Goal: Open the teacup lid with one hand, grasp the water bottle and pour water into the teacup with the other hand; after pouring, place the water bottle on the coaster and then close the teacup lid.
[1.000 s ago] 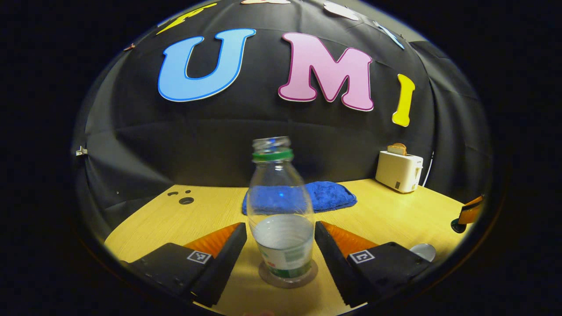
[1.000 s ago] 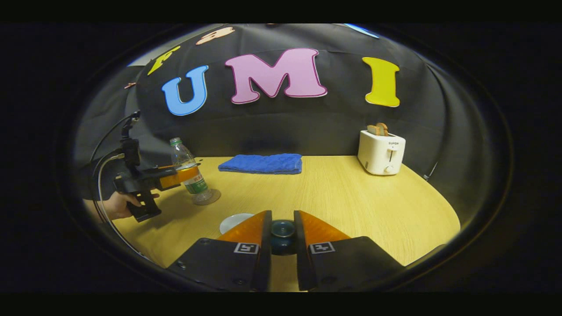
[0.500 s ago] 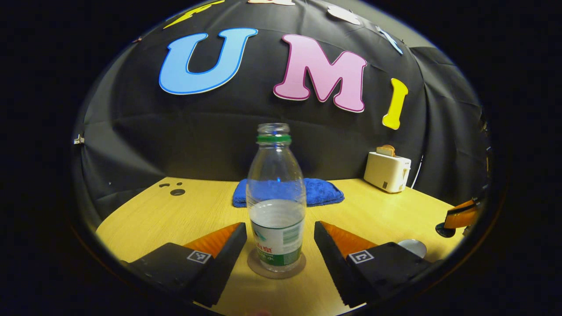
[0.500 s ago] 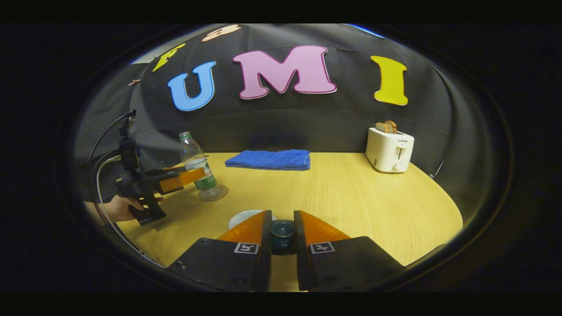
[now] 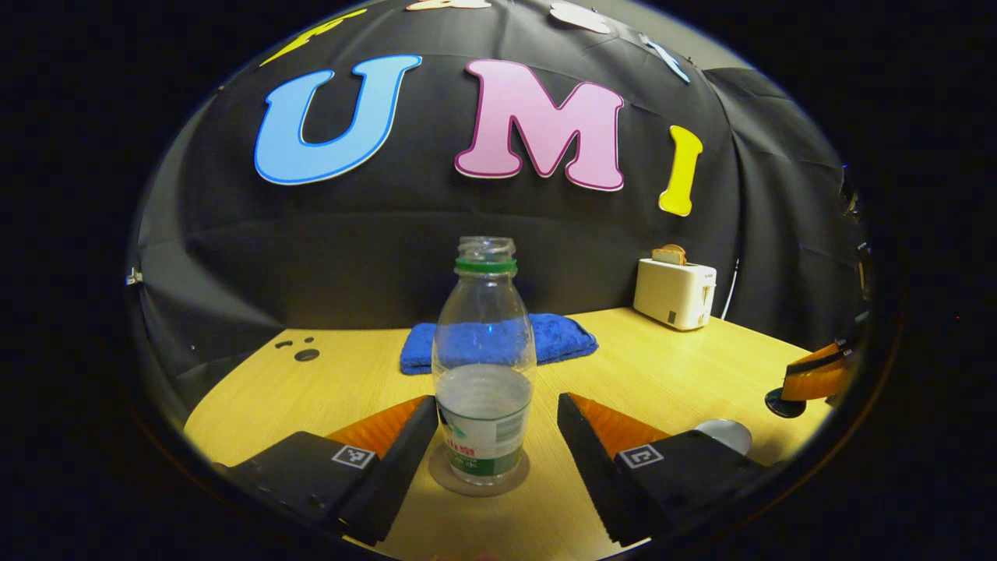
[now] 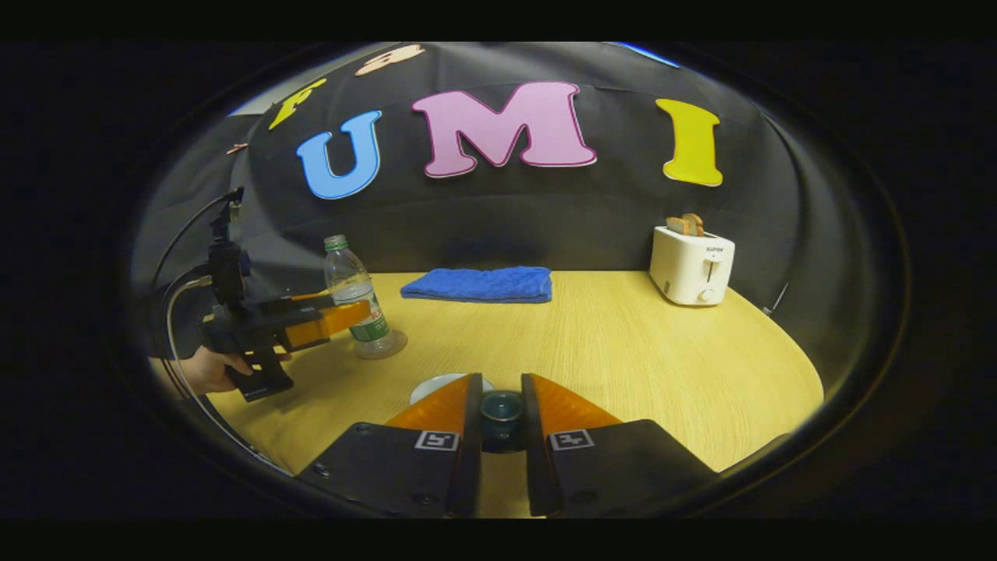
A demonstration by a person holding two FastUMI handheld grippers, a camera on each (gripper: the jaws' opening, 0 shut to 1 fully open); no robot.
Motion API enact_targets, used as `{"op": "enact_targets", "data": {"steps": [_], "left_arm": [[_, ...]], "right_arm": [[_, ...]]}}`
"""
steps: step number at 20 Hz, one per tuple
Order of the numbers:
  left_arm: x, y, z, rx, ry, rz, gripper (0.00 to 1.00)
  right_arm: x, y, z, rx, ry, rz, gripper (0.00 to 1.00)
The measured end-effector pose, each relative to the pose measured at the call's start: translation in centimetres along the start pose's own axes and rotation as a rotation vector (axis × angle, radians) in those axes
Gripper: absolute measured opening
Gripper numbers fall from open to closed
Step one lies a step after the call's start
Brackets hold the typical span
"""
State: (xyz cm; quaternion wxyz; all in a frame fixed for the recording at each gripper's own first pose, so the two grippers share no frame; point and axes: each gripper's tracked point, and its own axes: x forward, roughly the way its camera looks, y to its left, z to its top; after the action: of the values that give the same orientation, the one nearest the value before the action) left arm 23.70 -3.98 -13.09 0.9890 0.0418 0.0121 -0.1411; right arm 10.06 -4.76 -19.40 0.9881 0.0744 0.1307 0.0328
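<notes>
The clear water bottle [image 5: 483, 374], capless with a green neck ring and part full, stands upright on the round coaster [image 5: 477, 481]. My left gripper [image 5: 494, 403] is open, a finger on each side of the bottle with a gap to it. In the right gripper view the bottle [image 6: 354, 290] and coaster [image 6: 383, 347] sit at the left, with the left gripper [image 6: 327, 321] and a hand beside them. My right gripper [image 6: 501, 380] is shut on the dark teacup lid [image 6: 501, 414]. The white teacup [image 6: 435, 385] peeks from behind its left finger. In the left gripper view the teacup [image 5: 724, 435] lies at the right.
A folded blue towel [image 6: 473, 284] lies at the back of the wooden table [image 6: 623, 351]. A white toaster [image 6: 690, 266] with bread in it stands at the back right. Small dark holes [image 5: 305, 354] mark the table's far left corner.
The bottle went from tilted and close to standing upright on the coaster. My left gripper stayed open and drew back slightly. The right gripper kept the lid and barely moved.
</notes>
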Motion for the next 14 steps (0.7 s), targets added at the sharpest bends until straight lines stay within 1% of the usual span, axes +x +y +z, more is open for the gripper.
{"op": "enact_targets", "data": {"steps": [4, 5, 6, 9, 10, 11, 12, 13, 14], "left_arm": [[-2.6, 0.5, -1.7, -0.031, 0.048, 0.031, 0.98], [-3.8, 0.5, -1.9, -0.033, 0.051, 0.036, 0.98], [-5.0, 0.5, -2.0, -0.030, 0.057, 0.034, 0.98], [-9.1, 0.7, -3.3, 0.012, 0.133, 0.032, 0.98], [-10.5, 0.6, -2.8, 0.009, 0.136, 0.022, 0.98], [-11.6, 0.5, -2.2, -0.011, 0.134, 0.016, 0.98], [-12.6, 0.3, -1.6, -0.041, 0.130, 0.007, 0.98], [-13.5, 0.2, -1.4, -0.068, 0.125, 0.004, 0.98], [-14.3, 0.3, -1.0, -0.089, 0.120, 0.005, 0.98]], "right_arm": [[0.7, 0.5, 1.0, 0.037, -0.030, 0.009, 0.27], [1.1, 1.1, 1.4, 0.043, -0.049, 0.020, 0.22], [1.5, 1.6, 1.6, 0.043, -0.067, 0.035, 0.27], [3.2, 3.7, 1.1, 0.041, -0.092, 0.083, 0.27], [3.7, 4.1, 0.7, 0.039, -0.095, 0.090, 0.22], [4.2, 4.6, -0.1, 0.030, -0.087, 0.097, 0.32], [4.5, 5.0, -0.8, 0.017, -0.079, 0.103, 0.27], [4.7, 5.2, -1.2, -0.001, -0.078, 0.103, 0.27], [4.9, 5.3, -1.3, -0.023, -0.087, 0.100, 0.22]]}}
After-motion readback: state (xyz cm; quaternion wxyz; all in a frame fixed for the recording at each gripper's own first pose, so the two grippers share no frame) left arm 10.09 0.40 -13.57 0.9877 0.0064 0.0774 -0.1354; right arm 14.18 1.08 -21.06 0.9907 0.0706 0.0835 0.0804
